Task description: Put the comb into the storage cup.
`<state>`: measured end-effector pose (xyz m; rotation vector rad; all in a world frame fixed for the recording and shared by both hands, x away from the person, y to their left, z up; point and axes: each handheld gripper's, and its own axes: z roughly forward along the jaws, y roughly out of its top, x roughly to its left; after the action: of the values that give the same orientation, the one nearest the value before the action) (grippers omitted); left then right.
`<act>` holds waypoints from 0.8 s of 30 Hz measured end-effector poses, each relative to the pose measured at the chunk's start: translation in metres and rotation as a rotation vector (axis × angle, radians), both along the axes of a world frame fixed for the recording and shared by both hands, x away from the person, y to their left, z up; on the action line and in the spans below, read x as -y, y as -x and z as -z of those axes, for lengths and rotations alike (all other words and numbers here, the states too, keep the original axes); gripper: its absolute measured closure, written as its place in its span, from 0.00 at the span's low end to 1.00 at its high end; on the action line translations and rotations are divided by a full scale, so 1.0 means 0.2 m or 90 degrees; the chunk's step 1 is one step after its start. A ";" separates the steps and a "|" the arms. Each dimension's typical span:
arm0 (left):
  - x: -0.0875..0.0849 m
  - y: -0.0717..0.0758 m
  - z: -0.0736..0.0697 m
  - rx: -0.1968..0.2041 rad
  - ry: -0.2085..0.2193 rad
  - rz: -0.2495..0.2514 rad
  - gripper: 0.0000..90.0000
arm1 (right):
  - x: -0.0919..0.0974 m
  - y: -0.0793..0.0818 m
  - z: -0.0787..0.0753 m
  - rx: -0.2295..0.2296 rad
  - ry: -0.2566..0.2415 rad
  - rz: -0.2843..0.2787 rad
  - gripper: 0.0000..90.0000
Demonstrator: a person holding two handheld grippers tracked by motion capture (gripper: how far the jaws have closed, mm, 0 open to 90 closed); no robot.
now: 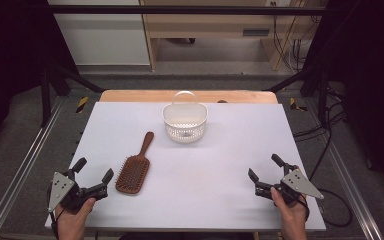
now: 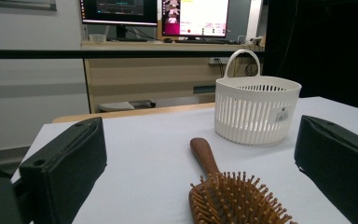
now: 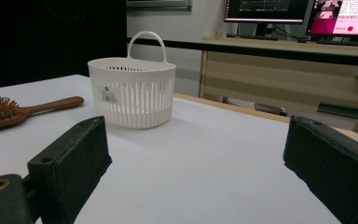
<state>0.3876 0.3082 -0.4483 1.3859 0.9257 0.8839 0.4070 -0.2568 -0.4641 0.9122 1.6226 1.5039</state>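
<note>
A brown wooden hairbrush (image 1: 136, 169) lies bristles up on the white table (image 1: 220, 165), handle pointing away toward a white slotted basket (image 1: 185, 121) with an upright handle. My left gripper (image 1: 94, 170) rests at the near left corner, jaws wide open and empty, just left of the brush head. In the left gripper view the hairbrush (image 2: 228, 191) lies close between the jaws and the basket (image 2: 256, 109) stands beyond. My right gripper (image 1: 266, 168) sits at the near right, open and empty. In the right gripper view the basket (image 3: 133, 91) and the hairbrush (image 3: 23, 112) lie to the left.
A wooden strip (image 1: 130, 96) edges the table's far side. Beyond it stands a wooden desk (image 2: 158, 70) with monitors (image 2: 196, 17). Cables (image 1: 325, 130) trail on the floor at the right. Metal rails (image 1: 25, 165) run along the table's sides.
</note>
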 end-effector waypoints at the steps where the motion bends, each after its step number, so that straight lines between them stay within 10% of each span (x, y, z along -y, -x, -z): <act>1: 0.00 0.00 0.00 -0.001 -0.002 0.001 0.03 | 0.00 0.00 0.00 -0.001 0.001 0.001 0.08; 12: 0.05 -0.04 -0.05 -0.020 -0.026 0.036 0.12 | 0.01 0.00 0.00 -0.001 -0.002 0.001 0.08; 24: 0.08 -0.19 -0.21 -0.084 -0.082 0.114 0.56 | 0.01 0.00 -0.01 0.003 -0.006 0.003 0.08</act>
<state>0.4260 0.2913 -0.4054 1.6267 0.8401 0.7330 0.4071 -0.2588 -0.4627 0.9163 1.6108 1.5104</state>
